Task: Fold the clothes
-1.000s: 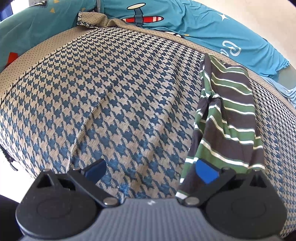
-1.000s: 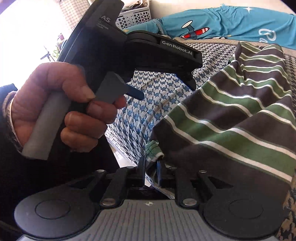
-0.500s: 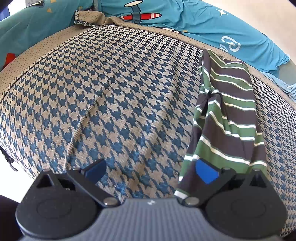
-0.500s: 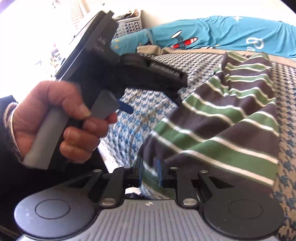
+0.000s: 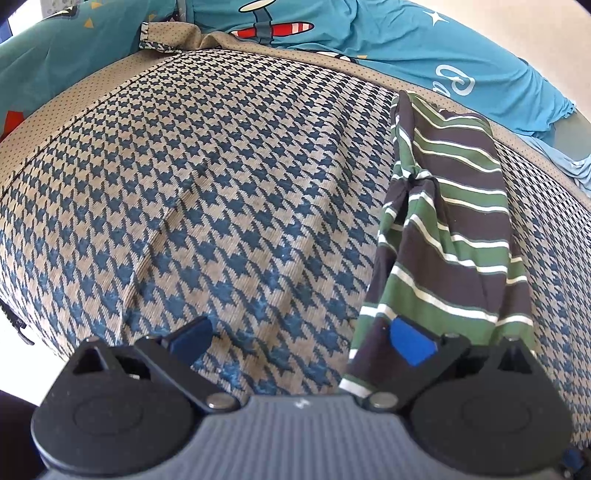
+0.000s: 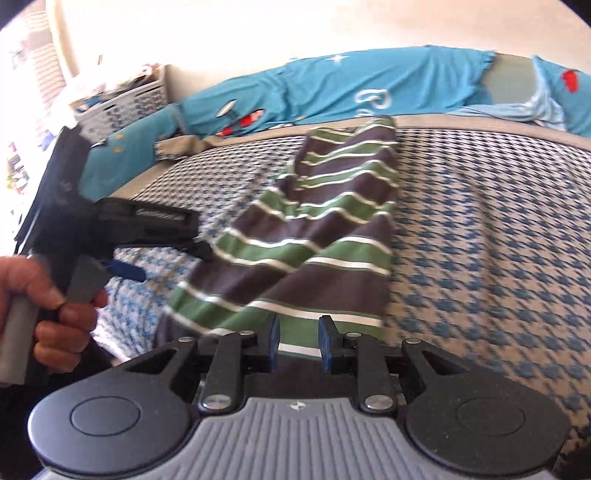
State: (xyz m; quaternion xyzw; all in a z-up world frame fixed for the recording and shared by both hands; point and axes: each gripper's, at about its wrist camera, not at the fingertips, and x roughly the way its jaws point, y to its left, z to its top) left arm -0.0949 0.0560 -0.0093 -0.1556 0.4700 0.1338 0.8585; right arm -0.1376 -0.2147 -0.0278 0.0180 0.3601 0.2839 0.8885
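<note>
Striped garment point(image 6: 314, 236) on houndstooth cover point(image 6: 480, 229) — right tongs point(image 6: 297, 343) opening

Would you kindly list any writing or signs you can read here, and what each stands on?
White cursive lettering on the blue bedsheet: cut off by folds, not readable.
Brand text on the left gripper side: too blurred to read.
Small emblem on the right gripper body: a logo, no letters.

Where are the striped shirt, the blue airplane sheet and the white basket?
Striped shirt point(image 6: 332, 236): right wrist view, on a green stripe near its middle.
Blue airplane sheet point(image 5: 388, 33): left wrist view, on plain blue cloth right of the airplane.
White basket point(image 6: 122, 105): right wrist view, on its slotted side wall.
</note>
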